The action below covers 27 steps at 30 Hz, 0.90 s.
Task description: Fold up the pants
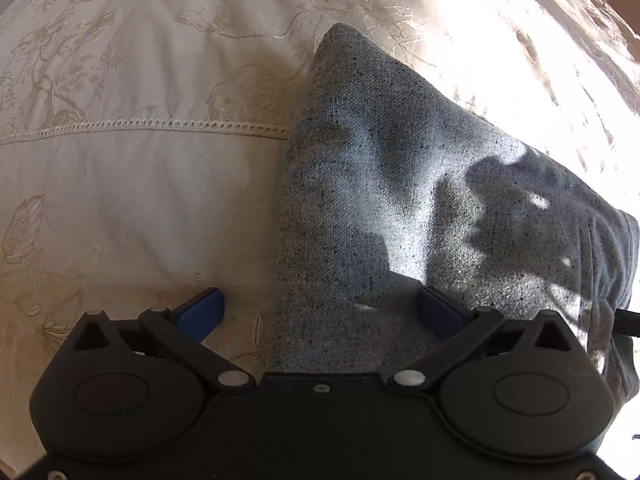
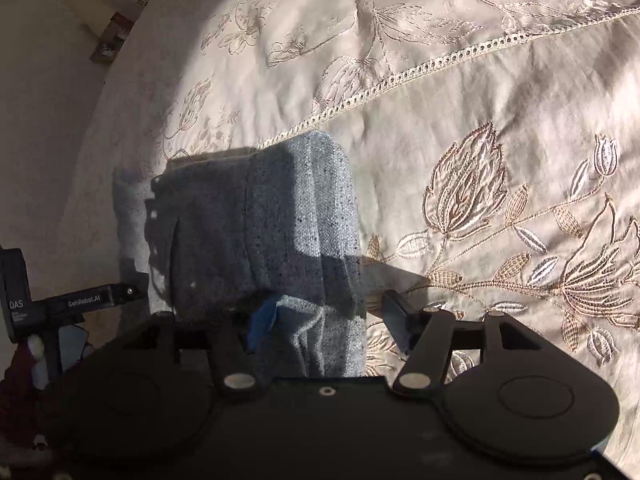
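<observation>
The grey-blue speckled pants lie folded into a thick bundle on the bed. In the left wrist view my left gripper is open, its blue pads straddling the bundle's near left edge: one pad over the bedspread, the other over the cloth. In the right wrist view the pants show as a compact folded stack. My right gripper is open with the near right part of the bundle between its pads; the left pad touches the cloth. The left gripper's body shows at the far left.
A cream embroidered bedspread with a lace seam covers the bed. Strong sunlight falls at the right of the left view. The bed edge and a pale floor with small objects lie at the upper left of the right view.
</observation>
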Each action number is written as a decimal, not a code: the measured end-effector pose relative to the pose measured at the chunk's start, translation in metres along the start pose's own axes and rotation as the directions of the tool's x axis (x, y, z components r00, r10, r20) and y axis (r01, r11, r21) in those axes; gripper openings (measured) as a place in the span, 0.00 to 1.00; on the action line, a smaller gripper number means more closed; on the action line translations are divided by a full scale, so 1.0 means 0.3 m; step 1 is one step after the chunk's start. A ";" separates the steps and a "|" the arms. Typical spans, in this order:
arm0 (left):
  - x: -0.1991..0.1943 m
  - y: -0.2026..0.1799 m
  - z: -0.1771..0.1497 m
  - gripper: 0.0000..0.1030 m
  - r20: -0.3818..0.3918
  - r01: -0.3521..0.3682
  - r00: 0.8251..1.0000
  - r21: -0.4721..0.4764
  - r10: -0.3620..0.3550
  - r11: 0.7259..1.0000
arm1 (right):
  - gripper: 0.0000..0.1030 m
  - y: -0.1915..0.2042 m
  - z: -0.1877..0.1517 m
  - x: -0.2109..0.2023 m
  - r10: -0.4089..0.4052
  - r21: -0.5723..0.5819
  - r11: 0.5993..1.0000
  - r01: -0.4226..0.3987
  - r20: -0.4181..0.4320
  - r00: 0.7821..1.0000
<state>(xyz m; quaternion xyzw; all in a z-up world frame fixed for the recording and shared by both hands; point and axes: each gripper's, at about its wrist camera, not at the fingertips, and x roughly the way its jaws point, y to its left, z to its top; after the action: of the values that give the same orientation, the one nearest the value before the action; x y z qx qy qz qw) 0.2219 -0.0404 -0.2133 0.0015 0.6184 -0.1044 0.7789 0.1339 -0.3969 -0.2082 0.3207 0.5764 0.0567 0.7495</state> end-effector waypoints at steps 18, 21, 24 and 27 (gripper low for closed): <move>-0.200 -0.138 -0.089 0.21 0.163 -0.057 0.985 0.001 0.057 0.998 | 0.26 0.325 -0.095 -0.112 -0.105 -0.337 0.932 0.136 0.108 0.989; -0.273 -0.168 -0.115 0.21 0.206 -0.068 0.976 -0.024 0.072 0.997 | 0.26 0.386 -0.118 -0.168 -0.106 -0.393 0.906 0.157 0.149 0.983; -0.322 -0.170 -0.094 0.21 0.230 -0.068 0.970 -0.054 0.079 0.996 | 0.26 0.426 -0.108 -0.221 -0.100 -0.415 0.894 0.168 0.182 0.978; -0.364 -0.162 -0.060 0.21 0.257 -0.062 0.963 -0.063 0.076 0.996 | 0.26 0.465 -0.048 -0.262 -0.081 -0.418 0.894 0.162 0.205 0.975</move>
<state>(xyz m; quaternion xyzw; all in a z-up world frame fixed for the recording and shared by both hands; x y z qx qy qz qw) 0.1732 -0.0679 -0.1060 -0.0115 0.5134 -0.0597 0.8560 0.1349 -0.3168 -0.0690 0.1137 0.4972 0.1064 0.8536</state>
